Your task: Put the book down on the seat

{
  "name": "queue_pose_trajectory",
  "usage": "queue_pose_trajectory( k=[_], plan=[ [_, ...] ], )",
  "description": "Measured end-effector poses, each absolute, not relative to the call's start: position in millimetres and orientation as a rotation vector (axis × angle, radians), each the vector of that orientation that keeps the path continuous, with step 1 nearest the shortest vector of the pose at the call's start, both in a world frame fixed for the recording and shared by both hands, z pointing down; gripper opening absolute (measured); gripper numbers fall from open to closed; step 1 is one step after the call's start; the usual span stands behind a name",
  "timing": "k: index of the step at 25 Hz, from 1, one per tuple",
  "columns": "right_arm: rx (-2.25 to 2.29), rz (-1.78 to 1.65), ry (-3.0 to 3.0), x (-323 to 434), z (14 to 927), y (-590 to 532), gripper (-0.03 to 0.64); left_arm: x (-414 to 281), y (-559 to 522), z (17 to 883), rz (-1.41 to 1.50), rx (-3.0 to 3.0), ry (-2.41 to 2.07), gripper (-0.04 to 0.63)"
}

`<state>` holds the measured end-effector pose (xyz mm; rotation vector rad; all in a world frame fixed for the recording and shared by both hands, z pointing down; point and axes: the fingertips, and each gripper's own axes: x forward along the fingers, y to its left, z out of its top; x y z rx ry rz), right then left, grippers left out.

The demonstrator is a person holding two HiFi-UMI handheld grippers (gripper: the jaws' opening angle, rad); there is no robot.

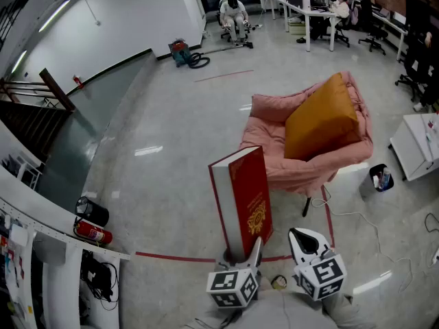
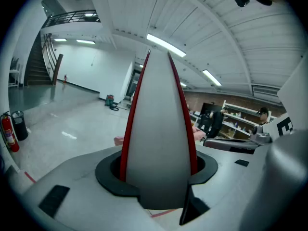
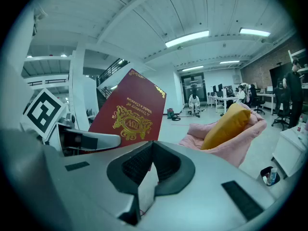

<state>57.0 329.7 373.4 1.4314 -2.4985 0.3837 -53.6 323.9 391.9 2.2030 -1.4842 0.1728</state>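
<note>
A thick red hardback book with a gold emblem stands upright, its lower edge clamped in my left gripper. In the left gripper view the book's white page edge fills the gap between the jaws of that gripper. My right gripper hangs just right of the book, jaws together with nothing in them. The right gripper view shows the book's cover to the left of that gripper. The seat, a pink armchair with an orange cushion, stands a short way ahead and to the right.
A red tape line crosses the floor beneath the grippers. A fire extinguisher and a black can lie at the left. A small bin and a white table stand right of the chair. People sit at desks far back.
</note>
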Motion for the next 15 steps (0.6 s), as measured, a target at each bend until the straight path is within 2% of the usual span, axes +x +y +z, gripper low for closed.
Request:
queue_pose_trajectory(
  k=[15],
  plan=[
    [1.460,0.366,-2.527,55.8,365.5,343.6,0.005,-60.6,340.7,389.0,0.173,2.199,-1.522,0.247]
  ],
)
